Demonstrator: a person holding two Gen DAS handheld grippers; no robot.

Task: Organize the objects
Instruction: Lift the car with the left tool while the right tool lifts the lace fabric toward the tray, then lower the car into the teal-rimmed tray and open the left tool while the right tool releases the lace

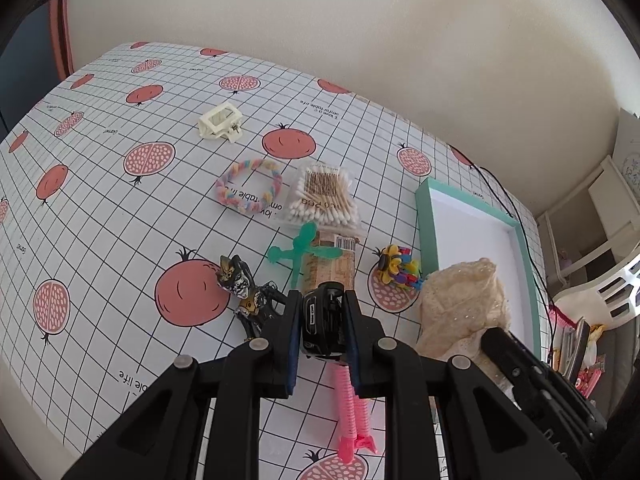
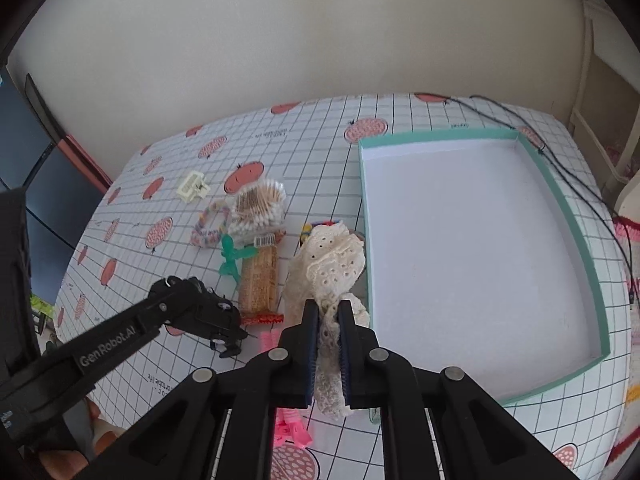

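Clamped between my right gripper's (image 2: 328, 312) pads is a cream lace scrunchie (image 2: 332, 264), its frilled bulk standing up ahead of the fingertips and a tail hanging down between the fingers. It sits just left of the teal box (image 2: 568, 216), close to the box's near-left corner; the white floor inside looks bare, so I judge the coming move to be a short carry rightward over the low left wall. My right gripper is the nearer one to the box. My left gripper (image 1: 323, 308) is closed on a small black toy car (image 1: 323, 320), nose pointing away from me along the fingers, above the near middle of the tabletop (image 1: 100, 200). Below it lie a pink clip (image 1: 352, 412), a dark figurine (image 1: 244, 292), a green balloon-dog shape (image 1: 304, 248) across a long snack packet (image 1: 332, 268), a cotton swab pack (image 1: 320, 196), a pastel braided ring (image 1: 248, 192) and a cream claw clip (image 1: 220, 122) toward the far edge. A colourful flower toy (image 1: 396, 268) is mostly hidden behind the lace in the right view, and I cannot tell exactly what it is.
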